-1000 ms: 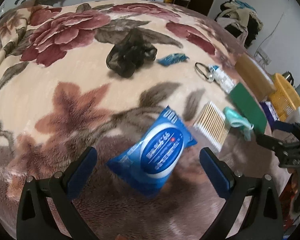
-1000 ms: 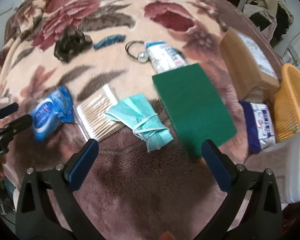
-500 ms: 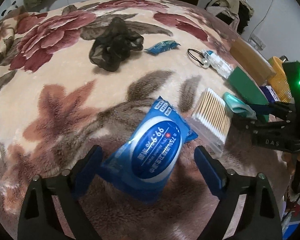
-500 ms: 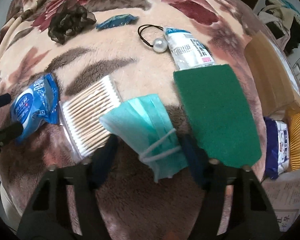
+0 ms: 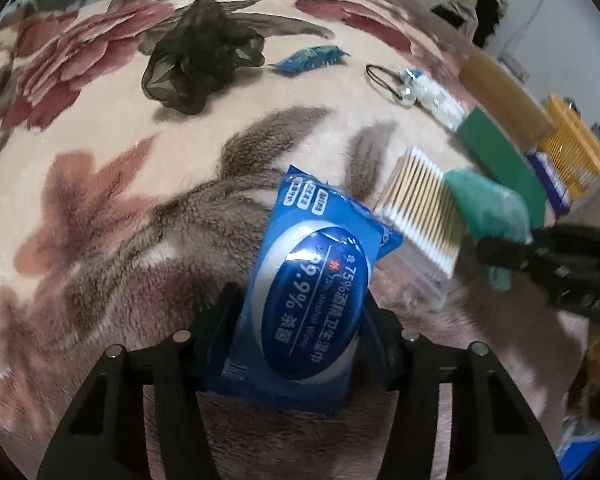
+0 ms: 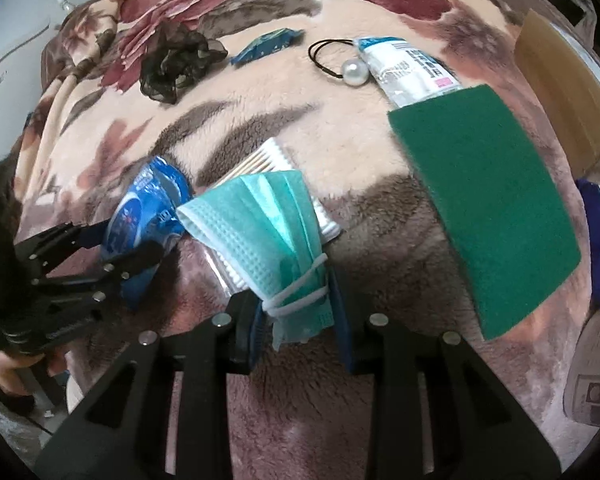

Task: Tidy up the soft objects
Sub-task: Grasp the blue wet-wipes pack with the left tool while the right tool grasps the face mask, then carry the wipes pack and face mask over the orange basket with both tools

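Left gripper: jaws closing, blue wet-wipes pack between them, fingers at both its sides, apparently touching. Right gripper: jaws closing on the banded end of a folded teal face mask, pads seemingly in contact. Mask lies partly over a cotton swab packet, just beside the wipes. Green scouring pad to the right of the mask. Farther up: tissue packet, pearl hair tie, small blue sachet, black mesh scrunchie. All on floral fleece blanket.
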`<state>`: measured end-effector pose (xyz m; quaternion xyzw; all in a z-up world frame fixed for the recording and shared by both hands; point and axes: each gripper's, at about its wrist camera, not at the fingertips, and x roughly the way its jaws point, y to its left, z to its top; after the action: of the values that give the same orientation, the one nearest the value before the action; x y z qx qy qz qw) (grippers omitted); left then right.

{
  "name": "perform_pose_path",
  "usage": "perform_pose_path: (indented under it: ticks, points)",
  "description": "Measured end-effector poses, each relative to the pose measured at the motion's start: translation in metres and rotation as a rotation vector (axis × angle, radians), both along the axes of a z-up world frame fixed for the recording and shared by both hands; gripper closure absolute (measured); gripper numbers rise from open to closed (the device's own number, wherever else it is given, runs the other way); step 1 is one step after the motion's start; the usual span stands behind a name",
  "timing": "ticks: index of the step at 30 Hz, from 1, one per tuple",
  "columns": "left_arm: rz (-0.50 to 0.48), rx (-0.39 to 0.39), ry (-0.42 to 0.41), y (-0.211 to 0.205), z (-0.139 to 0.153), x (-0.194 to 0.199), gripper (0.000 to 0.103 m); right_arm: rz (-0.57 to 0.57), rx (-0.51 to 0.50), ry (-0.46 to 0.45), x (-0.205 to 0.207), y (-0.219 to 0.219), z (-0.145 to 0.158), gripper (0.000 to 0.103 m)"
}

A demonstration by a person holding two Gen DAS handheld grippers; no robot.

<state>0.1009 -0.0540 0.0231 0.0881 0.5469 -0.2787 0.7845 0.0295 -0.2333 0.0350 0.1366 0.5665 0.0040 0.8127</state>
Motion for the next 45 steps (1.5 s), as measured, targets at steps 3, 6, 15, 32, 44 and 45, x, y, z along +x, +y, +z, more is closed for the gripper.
perform_pose_path:
  ticks: [3, 6, 15, 32, 44, 45]
  points:
    - [0.021, -0.020, 0.006, 0.005, 0.002, 0.000, 0.046, -0.004, -0.027, 0.010, 0.004, 0.002, -0.003, 0.073]
    - [0.035, -0.036, 0.005, 0.009, 0.005, -0.002, 0.046, -0.014, -0.035, 0.000, 0.003, 0.003, -0.003, 0.073]
    - [0.065, -0.093, -0.043, 0.013, 0.037, -0.006, 0.047, -0.008, -0.051, -0.084, -0.008, 0.006, 0.019, 0.077]
    - [0.009, -0.165, -0.175, -0.050, 0.127, -0.030, 0.047, -0.098, -0.059, -0.241, -0.040, -0.039, 0.097, 0.077]
    - [-0.096, -0.175, -0.242, -0.127, 0.171, -0.051, 0.047, -0.189, -0.071, -0.322, -0.069, -0.095, 0.139, 0.077]
    - [-0.104, -0.181, -0.242, -0.133, 0.175, -0.053, 0.047, -0.200, -0.072, -0.327, -0.072, -0.101, 0.143, 0.077]
